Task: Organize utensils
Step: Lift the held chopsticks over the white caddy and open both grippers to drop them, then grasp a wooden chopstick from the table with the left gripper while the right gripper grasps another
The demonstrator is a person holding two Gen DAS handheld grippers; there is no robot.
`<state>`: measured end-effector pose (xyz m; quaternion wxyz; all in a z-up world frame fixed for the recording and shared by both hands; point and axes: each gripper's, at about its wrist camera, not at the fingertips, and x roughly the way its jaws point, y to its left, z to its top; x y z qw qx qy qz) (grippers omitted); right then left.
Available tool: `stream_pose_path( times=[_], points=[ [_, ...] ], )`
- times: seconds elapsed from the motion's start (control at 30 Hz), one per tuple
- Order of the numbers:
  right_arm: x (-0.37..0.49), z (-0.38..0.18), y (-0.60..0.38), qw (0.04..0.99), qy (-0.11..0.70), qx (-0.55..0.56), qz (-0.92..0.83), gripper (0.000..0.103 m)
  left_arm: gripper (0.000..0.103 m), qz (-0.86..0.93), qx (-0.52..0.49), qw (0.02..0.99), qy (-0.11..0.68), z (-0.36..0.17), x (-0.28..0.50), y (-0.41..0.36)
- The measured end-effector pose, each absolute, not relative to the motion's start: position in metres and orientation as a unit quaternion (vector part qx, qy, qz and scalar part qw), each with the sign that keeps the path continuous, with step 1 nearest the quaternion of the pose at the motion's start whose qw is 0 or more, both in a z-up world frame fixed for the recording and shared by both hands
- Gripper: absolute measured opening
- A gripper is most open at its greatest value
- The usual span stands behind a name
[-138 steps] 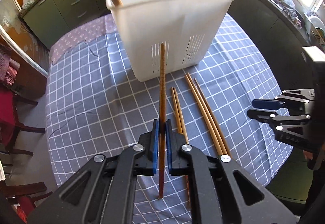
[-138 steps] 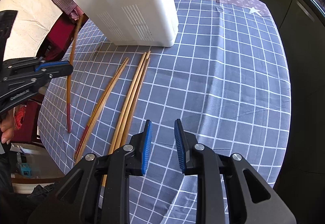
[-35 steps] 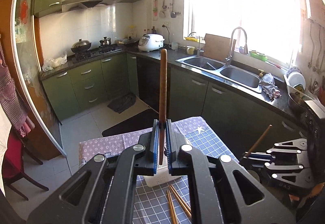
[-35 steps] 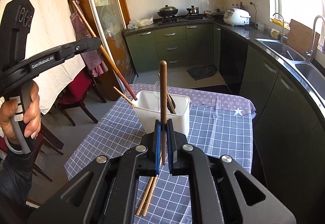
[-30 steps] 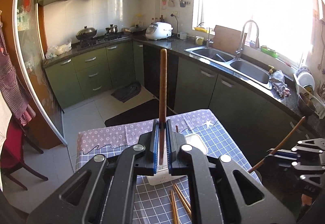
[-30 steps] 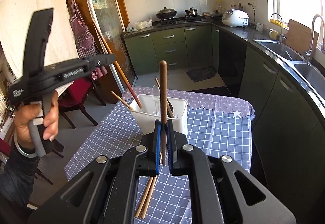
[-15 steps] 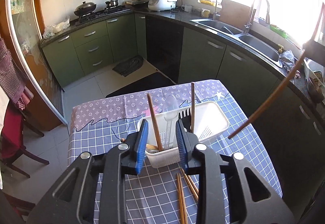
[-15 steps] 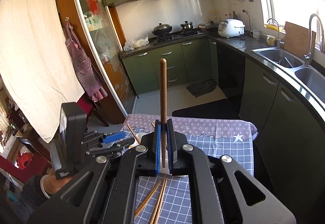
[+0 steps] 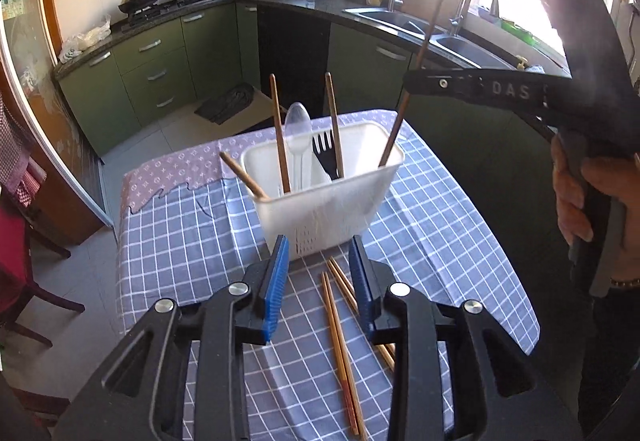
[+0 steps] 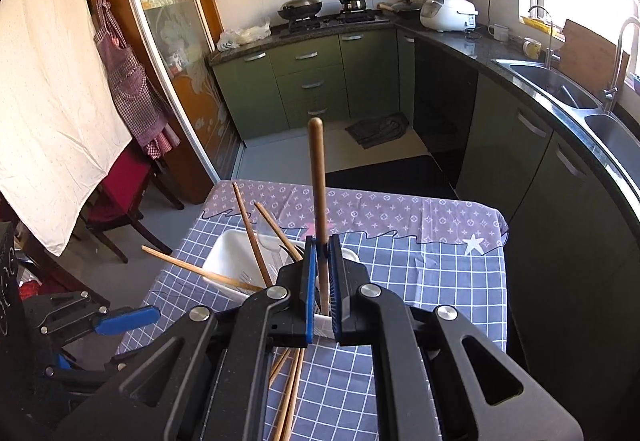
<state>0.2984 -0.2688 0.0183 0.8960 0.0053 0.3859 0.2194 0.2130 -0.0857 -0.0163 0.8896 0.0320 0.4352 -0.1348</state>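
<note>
A white utensil holder (image 9: 328,197) stands on the checked tablecloth (image 9: 180,249). It holds several wooden chopsticks (image 9: 279,133), a clear spoon (image 9: 298,129) and a black fork (image 9: 326,153). My left gripper (image 9: 320,281) is open and empty above the table, in front of the holder. My right gripper (image 10: 321,289) is shut on a brown chopstick (image 10: 318,193), held upright with its lower end inside the holder's right side (image 9: 390,139). Several loose chopsticks (image 9: 340,337) lie on the cloth in front of the holder.
Green kitchen cabinets (image 10: 320,81), a stove and a sink counter (image 10: 560,81) surround the table. Red chairs (image 10: 116,193) stand at the table's left. The table edge (image 9: 516,281) drops off on the right.
My left gripper let go of its chopstick into the holder and now stands open. My right gripper has moved over the holder and lowered its chopstick into it.
</note>
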Motion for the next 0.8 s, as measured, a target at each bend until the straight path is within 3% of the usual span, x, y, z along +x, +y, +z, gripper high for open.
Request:
stream_pose_path(
  times=[0.43,0.8],
  points=[
    [0.247,0.027,-0.291,0.903,0.359,-0.008,0.236,0.008,0.030,-0.134,0.061,0.852,0.503,-0.076,0.212,-0.095],
    [0.223,-0.074,-0.318,0.857,0.455,-0.016,0.240,0.008,0.030,-0.115,0.073,0.790,0.598,-0.157,0.226,-0.112]
  ],
)
